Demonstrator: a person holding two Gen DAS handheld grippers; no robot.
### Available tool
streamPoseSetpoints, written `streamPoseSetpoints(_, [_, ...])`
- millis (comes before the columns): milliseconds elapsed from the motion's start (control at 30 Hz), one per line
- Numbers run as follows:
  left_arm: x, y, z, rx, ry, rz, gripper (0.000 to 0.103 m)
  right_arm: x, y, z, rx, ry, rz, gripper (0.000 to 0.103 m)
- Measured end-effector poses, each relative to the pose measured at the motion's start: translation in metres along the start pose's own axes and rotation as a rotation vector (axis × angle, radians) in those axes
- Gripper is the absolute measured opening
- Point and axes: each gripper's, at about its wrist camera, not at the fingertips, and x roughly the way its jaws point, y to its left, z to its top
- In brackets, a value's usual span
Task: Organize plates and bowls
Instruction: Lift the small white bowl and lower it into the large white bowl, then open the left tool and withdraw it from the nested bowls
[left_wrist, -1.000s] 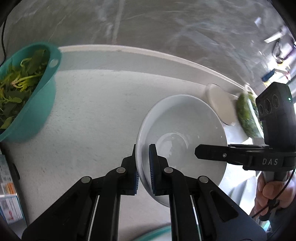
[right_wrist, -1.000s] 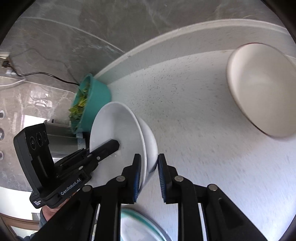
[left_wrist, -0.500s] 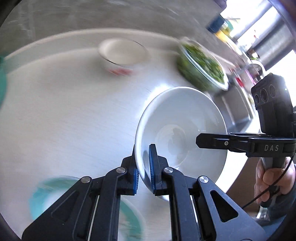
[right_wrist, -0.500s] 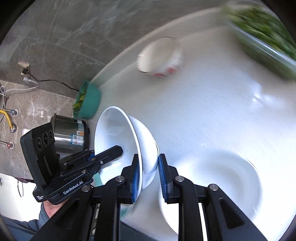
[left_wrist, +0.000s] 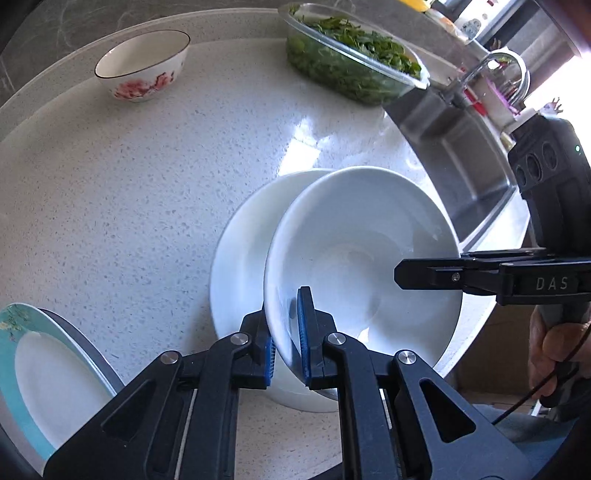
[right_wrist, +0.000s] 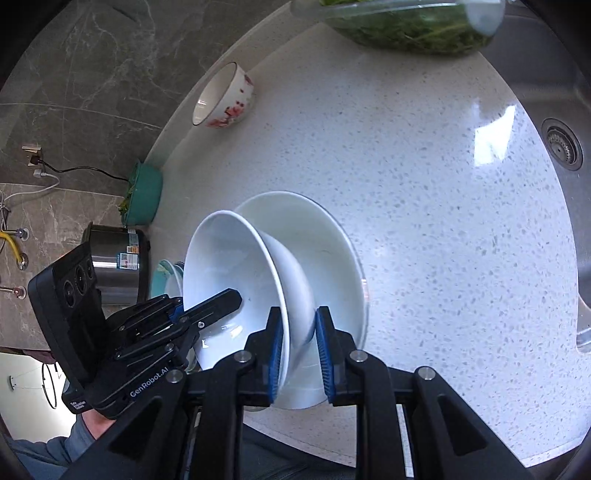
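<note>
Both grippers hold one white deep bowl (left_wrist: 362, 258) by opposite rims, tilted just above a second white bowl (left_wrist: 240, 251) on the counter. My left gripper (left_wrist: 286, 339) is shut on its near rim. My right gripper (right_wrist: 301, 350) is shut on the other rim; it shows in the left wrist view (left_wrist: 436, 275). The held bowl (right_wrist: 229, 273) and lower bowl (right_wrist: 325, 251) also show in the right wrist view. A floral bowl (left_wrist: 142, 64) stands at the back. A teal-rimmed plate (left_wrist: 44, 373) lies at left.
A glass dish of greens (left_wrist: 354, 62) stands at the back right, next to a steel sink (left_wrist: 461, 147). A teal bowl of greens (right_wrist: 144, 195) and a steel pot (right_wrist: 118, 266) stand by the wall. The counter's front edge runs close under the grippers.
Both grippers carried the white bowl rightward along the counter, from near the teal bowl to above the second white bowl. Both stayed shut on its rim.
</note>
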Motion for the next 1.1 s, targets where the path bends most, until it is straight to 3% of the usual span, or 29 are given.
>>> streamPoseSetpoints(233, [0.020,-0.007,-0.003,0.031,0.014,0.044,0.012,0.001,-0.006,-0.005,-0.040,0.002,-0.042,0.022])
streamPoseSetpoints(600, [0.027,-0.013,-0.004,0.064,0.004,0.060,0.017,0.014,0.016,-0.006,-0.196,-0.008,-0.227,0.022])
streamPoseSetpoints(700, [0.026,-0.016,-0.003,0.076,-0.002,0.045,0.026,0.018,0.019,-0.006,-0.218,-0.008,-0.261,0.021])
streamPoseSetpoints(833, [0.025,-0.023,-0.001,0.099,-0.018,0.007,0.054,0.021,0.022,-0.007,-0.231,-0.002,-0.281,0.021])
streamPoseSetpoints(1100, [0.017,-0.026,0.006,0.126,-0.059,-0.012,0.076,0.012,0.024,-0.006,-0.220,-0.027,-0.269,0.028])
